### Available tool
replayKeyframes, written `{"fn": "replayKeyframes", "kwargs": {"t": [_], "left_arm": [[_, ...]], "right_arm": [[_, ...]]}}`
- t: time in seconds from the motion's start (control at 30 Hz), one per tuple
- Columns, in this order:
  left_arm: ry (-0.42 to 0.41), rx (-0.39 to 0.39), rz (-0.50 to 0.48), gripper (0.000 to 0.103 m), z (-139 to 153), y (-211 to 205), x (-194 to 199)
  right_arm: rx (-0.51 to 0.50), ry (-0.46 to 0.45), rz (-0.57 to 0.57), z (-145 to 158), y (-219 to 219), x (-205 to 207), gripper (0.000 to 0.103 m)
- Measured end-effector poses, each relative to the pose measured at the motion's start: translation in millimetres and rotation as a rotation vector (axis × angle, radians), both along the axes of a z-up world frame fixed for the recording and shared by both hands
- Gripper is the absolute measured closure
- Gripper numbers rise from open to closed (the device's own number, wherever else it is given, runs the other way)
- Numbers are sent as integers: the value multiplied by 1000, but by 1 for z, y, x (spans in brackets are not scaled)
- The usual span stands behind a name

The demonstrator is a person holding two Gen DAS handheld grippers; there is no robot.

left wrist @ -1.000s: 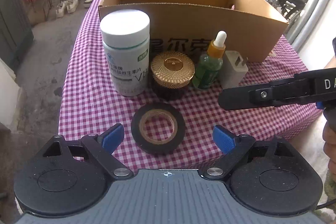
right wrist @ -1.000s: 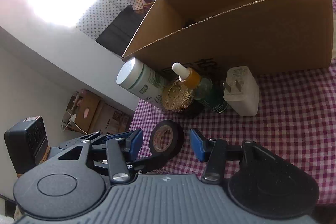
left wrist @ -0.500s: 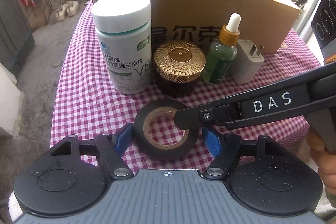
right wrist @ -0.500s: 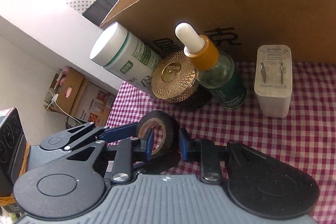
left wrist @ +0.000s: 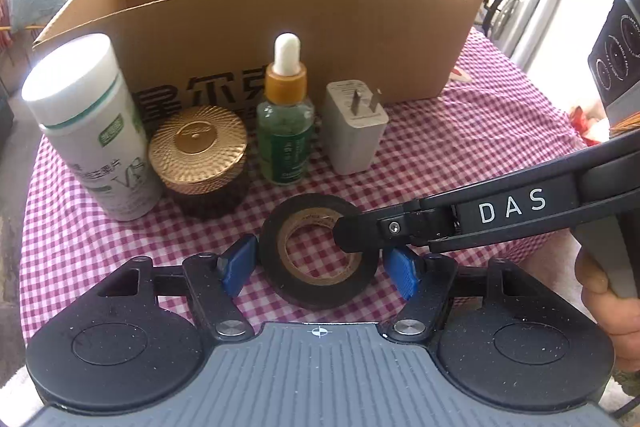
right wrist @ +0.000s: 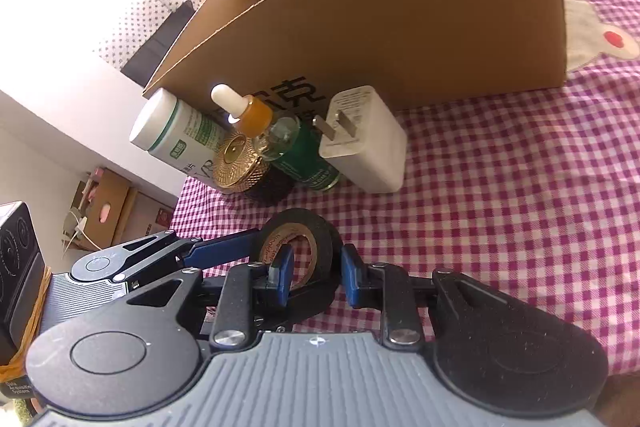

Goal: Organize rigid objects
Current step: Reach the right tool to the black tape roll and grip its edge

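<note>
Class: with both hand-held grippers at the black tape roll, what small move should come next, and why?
Probably lift the black tape roll toward the open cardboard box: the right hand-held gripper pinches its wall, one finger through the hole, while the left hand-held gripper, closing, straddles it without touching.

Black tape roll (left wrist: 320,251) lies flat, seemingly, before bottle (left wrist: 90,131), jar (left wrist: 198,155), dropper (left wrist: 285,123), charger (left wrist: 354,127), box (left wrist: 260,27).

On the checked tablecloth (left wrist: 460,147) a cardboard box (left wrist: 320,39) stands at the back. Before its front wall, left to right in the left wrist view, stand a pill bottle (left wrist: 88,131), a lidded jar (left wrist: 200,159), a dropper bottle (left wrist: 285,119) and a charger plug (left wrist: 354,127). Nearer the camera lies a tape roll (left wrist: 316,291).
</note>
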State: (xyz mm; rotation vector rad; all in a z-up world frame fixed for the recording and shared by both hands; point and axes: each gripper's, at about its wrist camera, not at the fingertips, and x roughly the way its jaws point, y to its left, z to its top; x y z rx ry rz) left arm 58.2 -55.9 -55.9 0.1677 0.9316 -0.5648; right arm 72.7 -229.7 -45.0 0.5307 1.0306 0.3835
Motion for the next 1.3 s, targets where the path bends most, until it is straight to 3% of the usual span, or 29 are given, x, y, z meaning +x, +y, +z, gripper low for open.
{"fn": "replayKeyframes", "kwargs": {"t": [0.53, 0.8, 1.1, 1.3], "left_arm": [[-7, 15, -48, 35, -9, -24, 0], [-35, 68, -66, 34, -11, -27, -6], [-63, 69, -71, 37, -13, -28, -6], [-84, 71, -78, 37, -13, -28, -7]], "right_arm": [[0, -12, -56, -8, -22, -11, 75], [-72, -40, -39, -4, -11, -12, 75], [-171, -85, -5, -4, 7, -9, 75], [-224, -101, -4, -5, 14, -9, 83]]}}
